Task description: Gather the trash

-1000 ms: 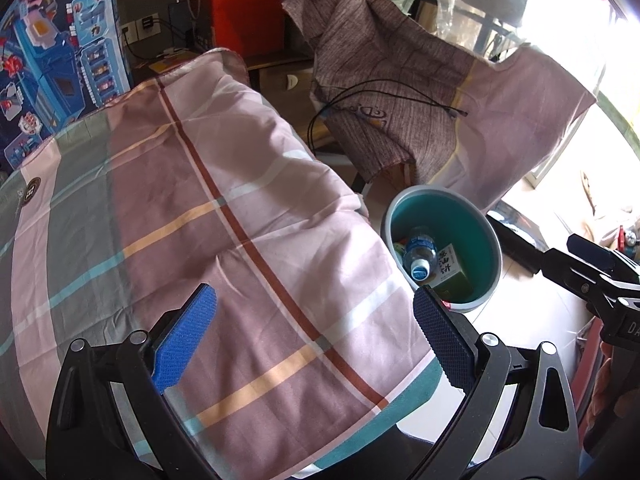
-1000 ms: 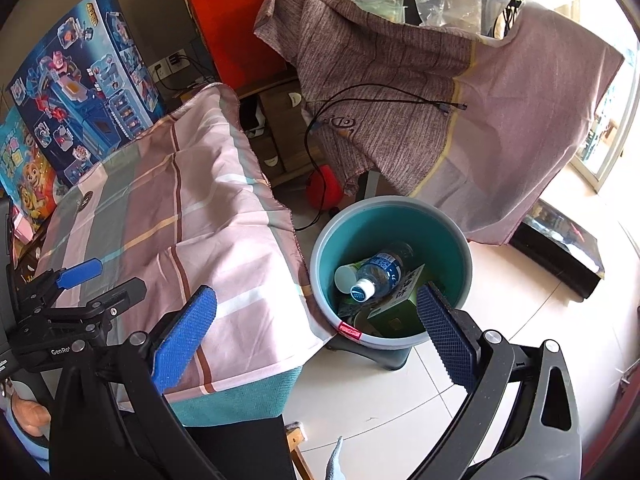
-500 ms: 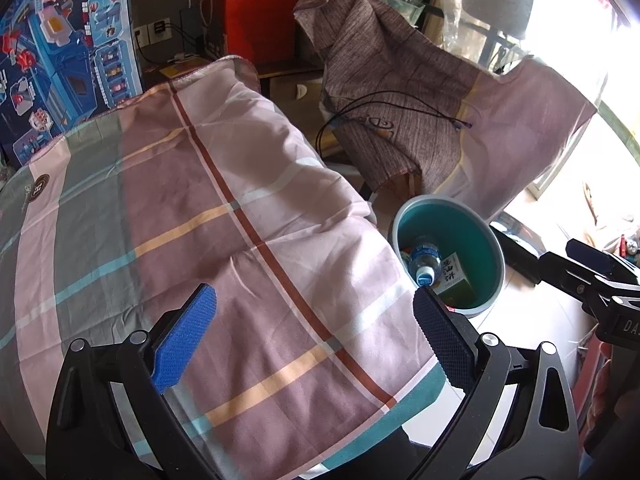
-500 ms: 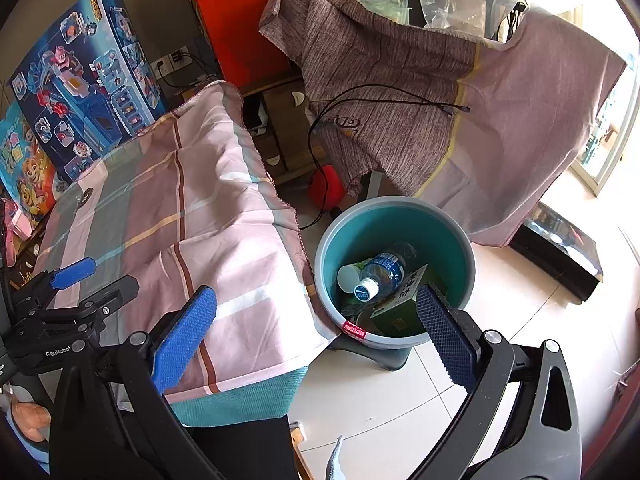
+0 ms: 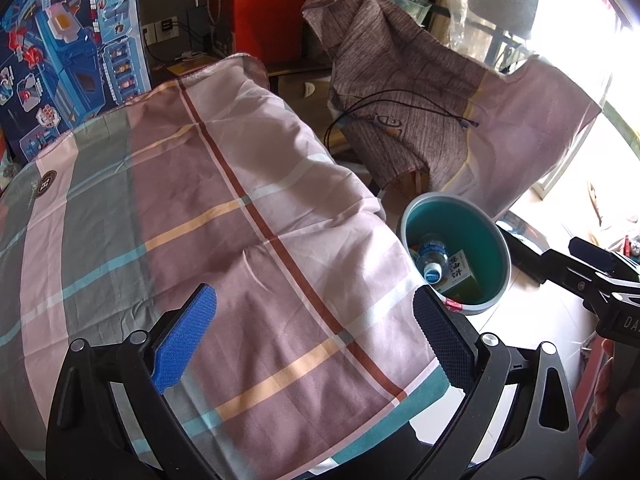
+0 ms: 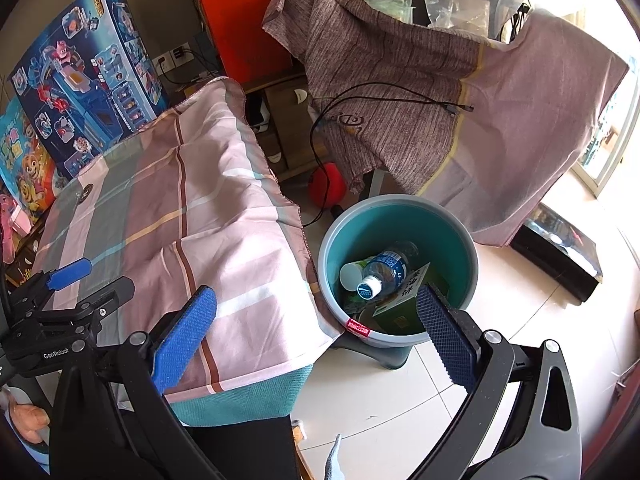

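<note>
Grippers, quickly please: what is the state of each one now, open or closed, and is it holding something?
Left gripper: open, holding nothing, above the striped cloth.
Right gripper: open, holding nothing, near the bin.

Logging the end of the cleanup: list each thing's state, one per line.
Left tongs: open, empty.
Right tongs: open, empty.
Round teal plastic bin: upright, holding trash.
Clear plastic water bottle: capped, lying in the bin.
Green carton: tilted in the bin.
Plaid tablecloth: spread, wrinkled.

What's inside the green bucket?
The bucket holds a plastic water bottle, a white cup and a green carton. Anything beneath them is hidden.
</note>
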`<state>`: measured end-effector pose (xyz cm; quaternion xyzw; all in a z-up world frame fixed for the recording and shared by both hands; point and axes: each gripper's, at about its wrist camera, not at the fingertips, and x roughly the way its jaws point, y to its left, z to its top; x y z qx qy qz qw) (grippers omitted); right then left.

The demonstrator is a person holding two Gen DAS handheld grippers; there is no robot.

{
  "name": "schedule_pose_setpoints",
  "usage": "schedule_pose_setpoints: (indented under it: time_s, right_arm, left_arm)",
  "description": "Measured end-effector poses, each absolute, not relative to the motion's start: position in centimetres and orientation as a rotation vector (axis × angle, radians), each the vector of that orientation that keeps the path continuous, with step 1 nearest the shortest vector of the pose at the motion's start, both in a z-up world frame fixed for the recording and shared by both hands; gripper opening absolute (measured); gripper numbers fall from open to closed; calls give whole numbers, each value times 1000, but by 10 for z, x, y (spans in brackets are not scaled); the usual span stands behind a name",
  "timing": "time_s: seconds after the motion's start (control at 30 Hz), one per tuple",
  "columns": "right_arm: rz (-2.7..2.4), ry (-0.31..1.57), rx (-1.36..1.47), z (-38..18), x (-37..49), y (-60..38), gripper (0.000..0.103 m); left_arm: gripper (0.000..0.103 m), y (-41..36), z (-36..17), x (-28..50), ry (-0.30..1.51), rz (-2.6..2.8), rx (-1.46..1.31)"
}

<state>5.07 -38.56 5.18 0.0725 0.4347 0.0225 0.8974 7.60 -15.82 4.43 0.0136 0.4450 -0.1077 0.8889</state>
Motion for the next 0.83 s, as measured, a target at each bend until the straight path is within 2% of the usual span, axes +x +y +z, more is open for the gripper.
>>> schedule_pose_setpoints:
  time_s: [0.83]
  right_arm:
    - [15, 900, 91, 50, 54, -381, 96]
  left_arm:
    - [99, -152, 35, 78, 976, -206, 32]
